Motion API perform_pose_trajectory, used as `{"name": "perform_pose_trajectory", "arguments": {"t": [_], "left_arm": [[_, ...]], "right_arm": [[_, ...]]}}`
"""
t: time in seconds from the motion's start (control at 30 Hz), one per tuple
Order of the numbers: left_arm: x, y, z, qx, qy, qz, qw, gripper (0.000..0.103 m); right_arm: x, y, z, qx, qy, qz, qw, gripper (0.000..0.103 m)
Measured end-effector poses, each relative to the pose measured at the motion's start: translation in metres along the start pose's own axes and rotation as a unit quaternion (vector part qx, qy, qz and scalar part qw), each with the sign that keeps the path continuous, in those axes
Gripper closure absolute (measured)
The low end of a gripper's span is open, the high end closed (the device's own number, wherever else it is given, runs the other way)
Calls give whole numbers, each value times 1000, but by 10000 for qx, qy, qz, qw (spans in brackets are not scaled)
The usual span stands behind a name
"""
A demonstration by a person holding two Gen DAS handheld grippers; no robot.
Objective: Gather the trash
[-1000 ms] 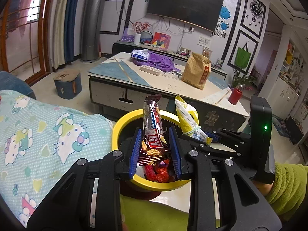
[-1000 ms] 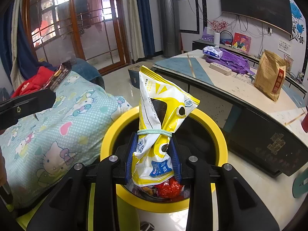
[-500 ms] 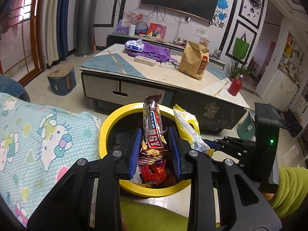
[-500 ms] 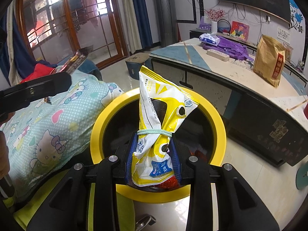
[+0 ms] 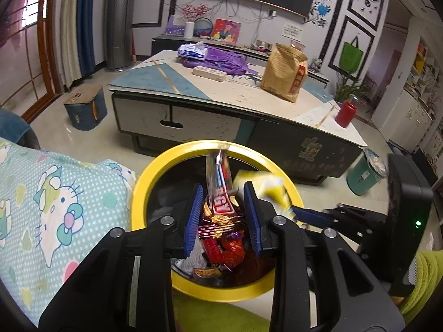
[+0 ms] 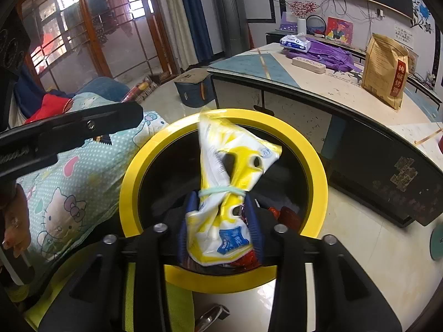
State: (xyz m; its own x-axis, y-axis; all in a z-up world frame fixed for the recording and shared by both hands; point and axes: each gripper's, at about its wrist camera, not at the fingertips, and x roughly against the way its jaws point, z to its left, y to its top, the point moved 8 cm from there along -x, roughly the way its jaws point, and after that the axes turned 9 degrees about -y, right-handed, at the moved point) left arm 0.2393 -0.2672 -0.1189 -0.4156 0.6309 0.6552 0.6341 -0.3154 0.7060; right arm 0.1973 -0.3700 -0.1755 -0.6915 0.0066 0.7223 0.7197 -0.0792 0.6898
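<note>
Directly below and ahead: yellow-rimmed bin (image 5: pixel 144 182), mouth wide but partly filled with red and foil wrappers (image 5: pixel 221 249). Between the opening jaws of the left gripper (image 5: pixel 223 215), a snack bar wrapper (image 5: pixel 220 191); between the opening jaws of the right gripper (image 6: pixel 220 227), a yellow-and-white bag (image 6: pixel 229 171). Close on the right of the left gripper, the other gripper, leaving a narrow gap. To the left, a cartoon-print cushion (image 5: pixel 55 207) touching the bin. Beyond the bin, a low table (image 5: pixel 210 105); bare floor (image 5: pixel 83 141) between.
</note>
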Motion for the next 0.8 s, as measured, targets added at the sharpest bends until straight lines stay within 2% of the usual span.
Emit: {"name": "perform_pose_trajectory", "arguments": {"t": [0.03,0.07,0.13,0.2,0.27,0.3,0.5,0.6,0.8], "left_arm": [[0,1,2,30,55,-7,10000,52],[0,1,5,61,88,-24,9999,46],[3,1,10,141,107,-47,9998,44],[7,0,14,197,159,-61,9997,35],[12,0,20,272,238,-91,9993,14],[16,-1,24,349,286,-108,9989,11],[39,-3,36,571,483,-211,9970,11],[56,-6,45,687,675,-340,9948,11],[100,-19,61,859,1073,-662,9883,11]], "right_arm": [[0,0,-2,-24,-4,-19,10000,49],[1,1,-3,-44,-29,-41,10000,48],[0,3,-8,-78,-85,-44,9999,43],[1,3,-12,-146,-116,-54,9998,37],[2,2,-15,-190,-171,-54,9997,34],[3,3,-17,-213,-213,-72,9995,30],[20,12,-19,-162,-540,-403,9976,11],[31,21,-8,-13,-543,-650,9964,6],[50,30,26,398,-357,-1060,9929,6]]}}
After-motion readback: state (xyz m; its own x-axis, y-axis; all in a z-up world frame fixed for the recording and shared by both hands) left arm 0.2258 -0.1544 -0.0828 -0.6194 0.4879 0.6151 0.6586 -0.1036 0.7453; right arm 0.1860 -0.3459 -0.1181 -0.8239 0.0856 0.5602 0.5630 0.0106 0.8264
